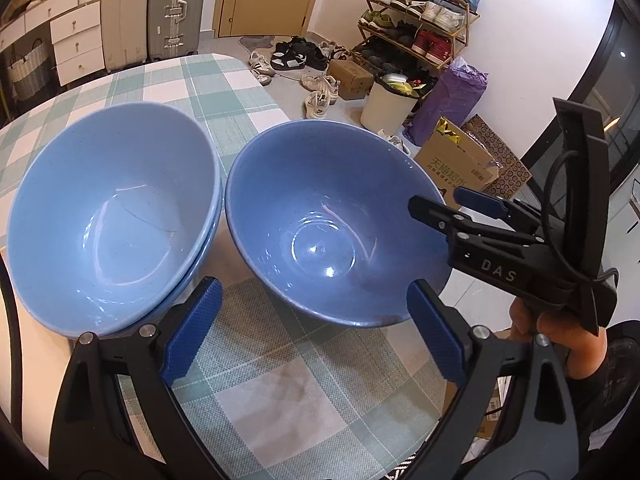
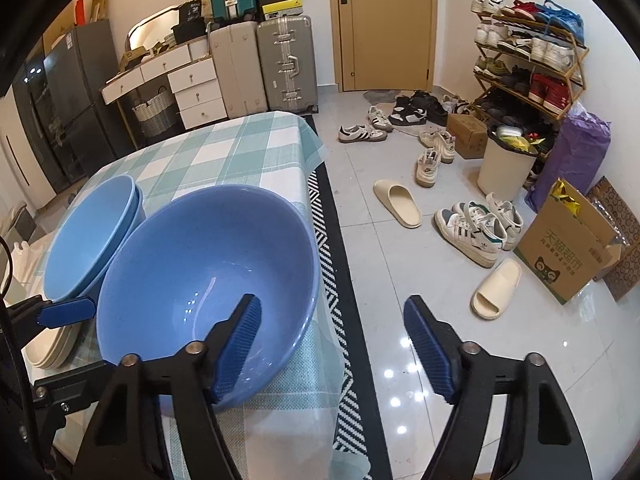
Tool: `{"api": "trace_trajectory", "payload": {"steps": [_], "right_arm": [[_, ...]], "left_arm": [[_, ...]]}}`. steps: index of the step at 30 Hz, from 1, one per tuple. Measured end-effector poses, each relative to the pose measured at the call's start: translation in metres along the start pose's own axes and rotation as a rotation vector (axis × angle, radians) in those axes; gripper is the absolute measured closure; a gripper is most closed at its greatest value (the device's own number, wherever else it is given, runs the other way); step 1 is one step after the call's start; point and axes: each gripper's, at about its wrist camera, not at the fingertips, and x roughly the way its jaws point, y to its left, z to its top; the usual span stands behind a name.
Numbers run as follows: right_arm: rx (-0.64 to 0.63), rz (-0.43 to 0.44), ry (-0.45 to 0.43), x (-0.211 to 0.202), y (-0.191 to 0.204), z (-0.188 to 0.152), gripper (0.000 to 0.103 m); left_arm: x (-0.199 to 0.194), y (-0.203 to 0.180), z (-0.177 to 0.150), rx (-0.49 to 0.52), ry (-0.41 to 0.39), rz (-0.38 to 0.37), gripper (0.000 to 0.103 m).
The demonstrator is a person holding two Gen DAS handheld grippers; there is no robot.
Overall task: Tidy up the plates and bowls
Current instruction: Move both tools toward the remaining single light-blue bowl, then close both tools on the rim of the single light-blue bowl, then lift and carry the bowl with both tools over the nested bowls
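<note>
Right gripper open astride single bowl's rim at table edge.

Right gripper jaws apart, left pad inside single blue bowl near checked tablecloth's right edge, right pad over floor. Stacked blue bowls just beside, leftward. Cream plates at left edge. Left gripper's pad beside them.

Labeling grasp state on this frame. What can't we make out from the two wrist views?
- Right gripper on the single bowl: rim contact unclear; the left finger overlaps the rim, and the left wrist view is side-on.
- Stacked bowls: count unclear, nested.
- Cream plates: mostly hidden in the right wrist view behind the left gripper and bowls.
</note>
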Motion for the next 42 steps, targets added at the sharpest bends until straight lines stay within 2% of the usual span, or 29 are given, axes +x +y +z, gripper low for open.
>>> {"api": "trace_trajectory", "payload": {"steps": [3, 7, 13, 18, 22, 29, 42], "right_arm": [[-0.012, 0.004, 0.006, 0.009, 0.002, 0.005, 0.034], [-0.01, 0.023, 0.008, 0.017, 0.004, 0.009, 0.043], [-0.019, 0.011, 0.006, 0.022, 0.007, 0.011, 0.057], [-0.04, -0.005, 0.009, 0.024, 0.011, 0.01, 0.071], [-0.063, -0.006, 0.004, 0.023, 0.016, 0.007, 0.083], [-0.069, -0.01, 0.001, 0.019, 0.018, 0.003, 0.086], [-0.068, -0.045, -0.022, -0.005, 0.022, 0.0, 0.086]], "left_arm": [[0.008, 0.001, 0.003, -0.003, 0.003, 0.0, 0.012], [0.013, 0.0, 0.006, -0.002, 0.006, 0.012, 0.016], [0.021, 0.001, 0.01, 0.01, 0.003, 0.034, 0.03], [0.024, 0.001, 0.011, 0.011, 0.007, 0.053, 0.051], [0.028, 0.001, 0.009, 0.033, -0.004, 0.092, 0.061], [0.031, 0.008, 0.011, 0.031, -0.005, 0.101, 0.07], [0.019, 0.003, 0.012, 0.061, -0.023, 0.075, 0.071]]}}
